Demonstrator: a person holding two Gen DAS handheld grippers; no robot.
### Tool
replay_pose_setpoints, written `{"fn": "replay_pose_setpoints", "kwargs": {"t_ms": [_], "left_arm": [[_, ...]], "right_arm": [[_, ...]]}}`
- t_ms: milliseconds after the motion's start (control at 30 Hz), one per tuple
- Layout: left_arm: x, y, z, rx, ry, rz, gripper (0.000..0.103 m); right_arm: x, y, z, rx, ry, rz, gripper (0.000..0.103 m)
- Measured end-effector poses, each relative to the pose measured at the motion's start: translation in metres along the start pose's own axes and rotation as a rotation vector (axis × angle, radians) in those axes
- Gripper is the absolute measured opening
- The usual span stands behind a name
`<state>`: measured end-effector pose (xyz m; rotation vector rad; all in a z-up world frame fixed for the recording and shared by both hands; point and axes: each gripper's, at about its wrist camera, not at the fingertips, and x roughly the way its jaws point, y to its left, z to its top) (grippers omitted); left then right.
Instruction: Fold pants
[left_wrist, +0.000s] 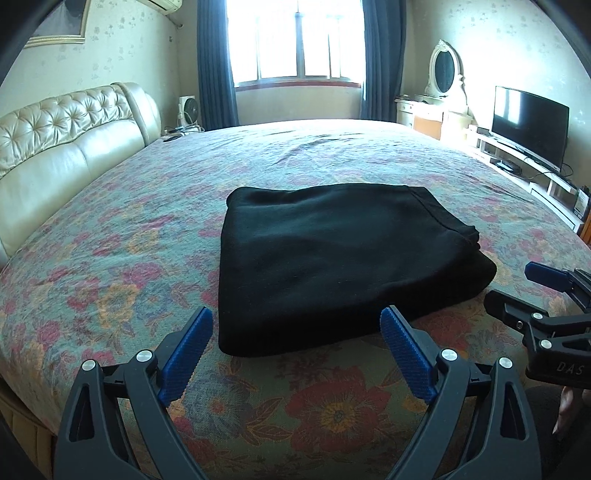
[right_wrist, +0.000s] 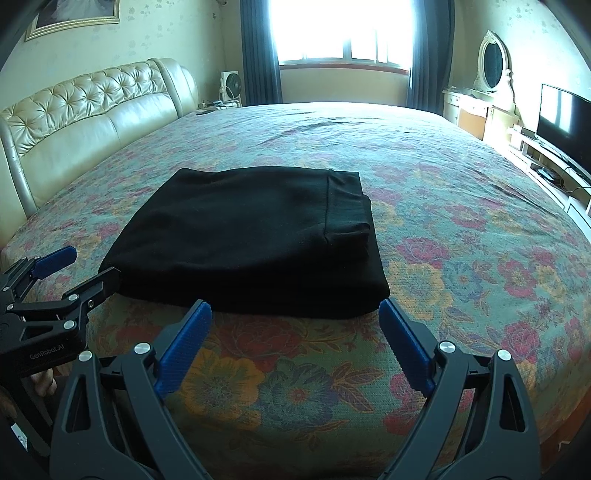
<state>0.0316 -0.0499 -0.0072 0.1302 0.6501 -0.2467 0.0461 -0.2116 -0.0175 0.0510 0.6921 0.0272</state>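
Observation:
The black pants (left_wrist: 332, 266) lie folded into a compact rectangle on the floral bedspread (left_wrist: 110, 258); they also show in the right wrist view (right_wrist: 258, 240). My left gripper (left_wrist: 295, 325) is open and empty, just short of the fold's near edge. My right gripper (right_wrist: 295, 314) is open and empty, just short of the same near edge, further right. The right gripper shows in the left wrist view (left_wrist: 517, 284) at the right, open. The left gripper shows in the right wrist view (right_wrist: 85, 266) at the left, open, beside the fold's near left corner.
A cream tufted headboard (left_wrist: 66, 133) runs along the bed's left side. A television (left_wrist: 528, 125) on a low stand and a dressing table with an oval mirror (left_wrist: 443, 70) stand to the right. A bright window with blue curtains (left_wrist: 295, 40) is beyond the bed.

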Motion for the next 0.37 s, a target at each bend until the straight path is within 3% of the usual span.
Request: {"fn": "replay_pose_setpoints", "kwargs": {"t_ms": [367], "left_arm": [[0.008, 0.009, -0.002, -0.064, 0.046, -0.018, 0.091]], "right_arm": [[-0.002, -0.003, 0.000, 0.024, -0.004, 0.005, 0.092]]}}
